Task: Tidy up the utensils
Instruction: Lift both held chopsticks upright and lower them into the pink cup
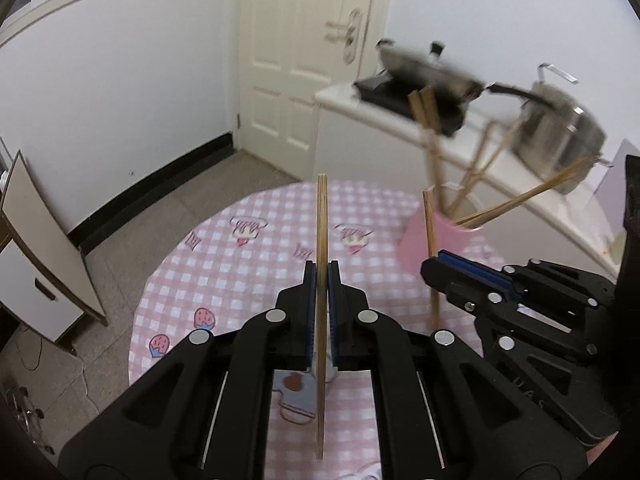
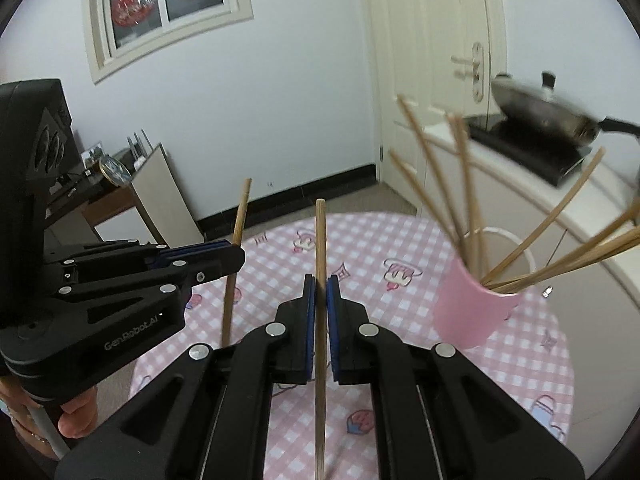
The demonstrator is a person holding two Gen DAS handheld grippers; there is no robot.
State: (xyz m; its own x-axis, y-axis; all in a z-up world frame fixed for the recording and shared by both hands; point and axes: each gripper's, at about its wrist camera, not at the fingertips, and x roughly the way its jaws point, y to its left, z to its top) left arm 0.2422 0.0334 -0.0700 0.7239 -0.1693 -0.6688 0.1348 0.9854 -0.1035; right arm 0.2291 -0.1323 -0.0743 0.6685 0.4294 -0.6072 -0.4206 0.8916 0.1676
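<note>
My left gripper (image 1: 321, 276) is shut on a wooden chopstick (image 1: 321, 232) that stands upright between its blue pads, above the pink checked tablecloth (image 1: 224, 272). My right gripper (image 2: 320, 284) is shut on a second upright chopstick (image 2: 320, 240). Each gripper shows in the other's view: the right gripper (image 1: 434, 262) with its chopstick (image 1: 429, 220) at the right, the left gripper (image 2: 239, 250) with its chopstick (image 2: 241, 212) at the left. A pink cup (image 2: 472, 304) holding several chopsticks (image 2: 452, 184) stands on the table to the right, also blurred in the left wrist view as the pink cup (image 1: 444, 236).
The round table's far edge (image 2: 360, 216) drops to a tiled floor. A white counter (image 1: 400, 120) behind the cup carries a pan (image 2: 544, 116) on a black hob and a steel pot (image 1: 560, 128). A low cabinet (image 1: 44, 256) stands at the left. A hand (image 2: 76, 416) holds the left gripper's handle.
</note>
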